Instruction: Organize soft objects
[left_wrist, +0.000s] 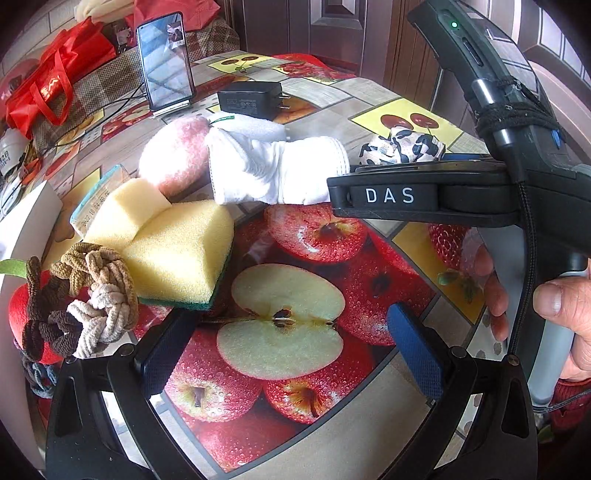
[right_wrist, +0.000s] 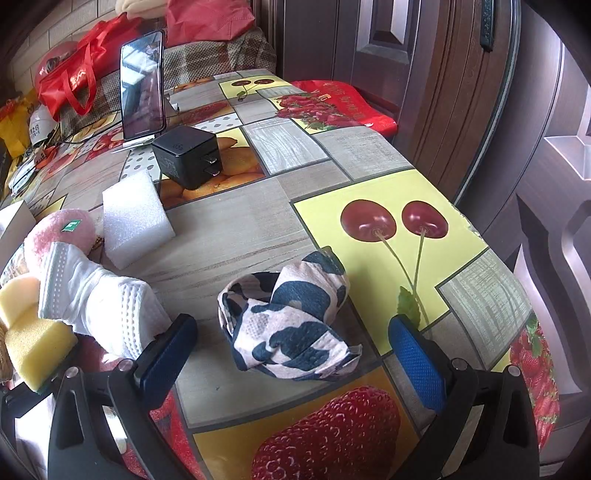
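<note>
So the soft stuff is bunching up on the left side of the tabletop (right_wrist: 236, 229), and I'll use the yellow sponge (left_wrist: 173, 254) as my anchor. Left of the sponge and touching it sits a braided rope knot (left_wrist: 88, 295), half on top of a red plush apple (left_wrist: 22, 310). Behind the sponge is a fuzzy pink ball (left_wrist: 173, 151), and a rolled white sock (left_wrist: 273, 173) lies just beside that, leaning on the sponge's far edge. Behind the sock there's a white foam block (right_wrist: 135, 218). My guess is everything squishy is getting herded into one pile there, which is why they're all pressed together.

The left gripper (left_wrist: 291, 343) hangs over the bare apple print in front of the sponge, fingers spread wide with nothing between them, probably just waiting its turn.

Well to the right of the sponge, past the sock, the black-and-white cloth (right_wrist: 291, 325) sits crumpled on its own. That's the odd one out. The right gripper (right_wrist: 295, 354) has its fingers spread on either side of it, not squeezing yet, so it looks lined up to grab it and bring it over to the pile.
</note>
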